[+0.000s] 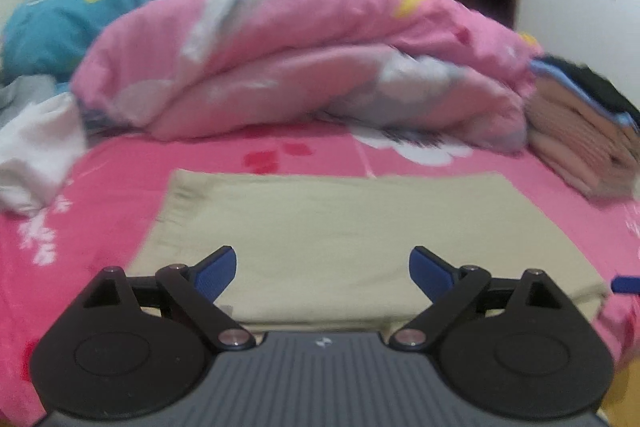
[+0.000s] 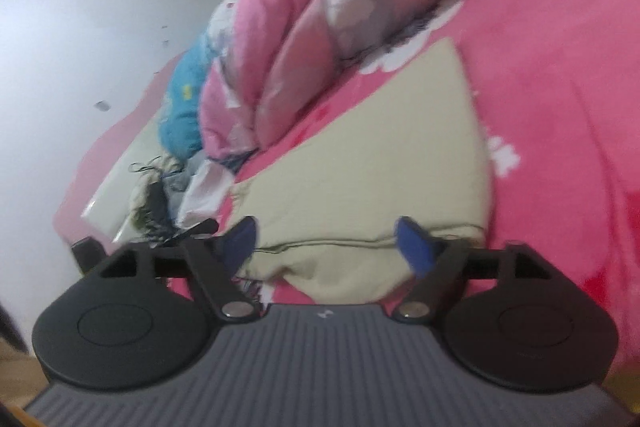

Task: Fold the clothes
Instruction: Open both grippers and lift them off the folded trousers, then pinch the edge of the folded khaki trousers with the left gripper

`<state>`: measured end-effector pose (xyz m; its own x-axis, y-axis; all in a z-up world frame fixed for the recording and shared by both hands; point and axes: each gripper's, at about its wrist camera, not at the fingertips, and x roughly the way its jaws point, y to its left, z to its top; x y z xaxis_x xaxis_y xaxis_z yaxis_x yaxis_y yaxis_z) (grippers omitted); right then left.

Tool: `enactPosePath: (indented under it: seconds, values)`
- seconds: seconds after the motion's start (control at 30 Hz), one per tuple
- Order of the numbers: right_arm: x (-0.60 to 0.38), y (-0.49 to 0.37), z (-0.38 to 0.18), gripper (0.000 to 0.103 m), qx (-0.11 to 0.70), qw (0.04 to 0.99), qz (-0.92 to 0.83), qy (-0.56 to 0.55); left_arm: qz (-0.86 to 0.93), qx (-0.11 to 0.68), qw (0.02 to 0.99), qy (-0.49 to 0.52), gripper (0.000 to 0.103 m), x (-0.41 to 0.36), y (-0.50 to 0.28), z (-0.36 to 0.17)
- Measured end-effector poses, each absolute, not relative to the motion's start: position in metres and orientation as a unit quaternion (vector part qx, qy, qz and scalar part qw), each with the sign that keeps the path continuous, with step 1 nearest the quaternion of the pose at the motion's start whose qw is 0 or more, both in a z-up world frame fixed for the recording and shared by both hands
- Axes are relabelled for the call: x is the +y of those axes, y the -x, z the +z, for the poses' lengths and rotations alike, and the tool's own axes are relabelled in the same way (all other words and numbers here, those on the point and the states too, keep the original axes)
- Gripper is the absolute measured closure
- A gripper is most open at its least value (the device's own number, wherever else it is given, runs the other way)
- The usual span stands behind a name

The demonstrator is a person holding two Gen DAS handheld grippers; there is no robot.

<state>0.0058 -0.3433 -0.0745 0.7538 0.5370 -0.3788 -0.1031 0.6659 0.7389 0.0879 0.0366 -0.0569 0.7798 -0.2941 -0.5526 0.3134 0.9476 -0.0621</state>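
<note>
Both claws, left (image 1: 322,269) and right (image 2: 325,241), spread, empty, above folded beige garment (image 1: 360,227) on bed (image 1: 100,187); pink quilt (image 1: 300,67) behind, towel stack (image 1: 580,147) right.

Home bedroom: bed (image 1: 120,187) (pink floral sheet), heaped duvet (image 1: 300,59).

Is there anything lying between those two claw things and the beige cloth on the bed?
Nothing visible does. The folded beige cloth lies flat on the pink bedsheet, right below the open left gripper and open right gripper. The pink quilt and white garment lie farther off.
</note>
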Motion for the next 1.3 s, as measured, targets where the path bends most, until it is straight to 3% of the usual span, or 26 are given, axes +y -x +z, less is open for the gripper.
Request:
enactPosePath:
  seconds: [0.13,0.27,0.4,0.5,0.63,0.93,1.03,1.1,1.17,1.3]
  values:
    - [-0.35,0.017,-0.082,0.011,0.305,0.869,0.125,-0.37,-0.196,0.298,0.934,-0.035,0.009,0.01,-0.077,-0.063]
    - [-0.339,0.022,-0.08,0.008,0.333,0.894,0.039,-0.296,-0.215,0.301,0.927,-0.062,0.009,-0.016,-0.069,-0.068]
    - [-0.306,0.028,-0.074,0.008,0.315,0.941,-0.031,-0.12,-0.218,0.305,0.923,-0.09,0.009,-0.035,-0.062,-0.074]
    - [-0.282,0.037,-0.075,0.001,0.265,0.963,-0.042,0.012,-0.217,0.305,0.92,-0.115,0.009,-0.045,-0.057,-0.078]
    - [-0.264,0.04,-0.077,0.001,0.224,0.966,-0.058,0.117,-0.221,0.301,0.916,-0.147,0.009,-0.057,-0.051,-0.081]
    - [-0.28,0.046,-0.069,0.004,0.23,0.972,-0.01,0.048,-0.24,0.287,0.908,-0.189,0.009,-0.078,-0.042,-0.085]
    - [-0.287,0.045,-0.07,0.016,0.235,0.972,0.007,0.013,-0.245,0.284,0.906,-0.198,0.009,-0.082,-0.04,-0.086]
    - [-0.287,0.04,-0.072,0.039,0.244,0.969,0.016,0.016,-0.248,0.281,0.904,-0.205,0.01,-0.085,-0.04,-0.087]
    - [-0.287,0.038,-0.073,0.049,0.255,0.967,0.028,0.014,-0.25,0.276,0.903,-0.215,0.011,-0.087,-0.038,-0.089]
    - [-0.29,0.041,-0.076,0.058,0.266,0.961,0.062,-0.03,-0.252,0.272,0.899,-0.234,0.018,-0.089,-0.037,-0.093]
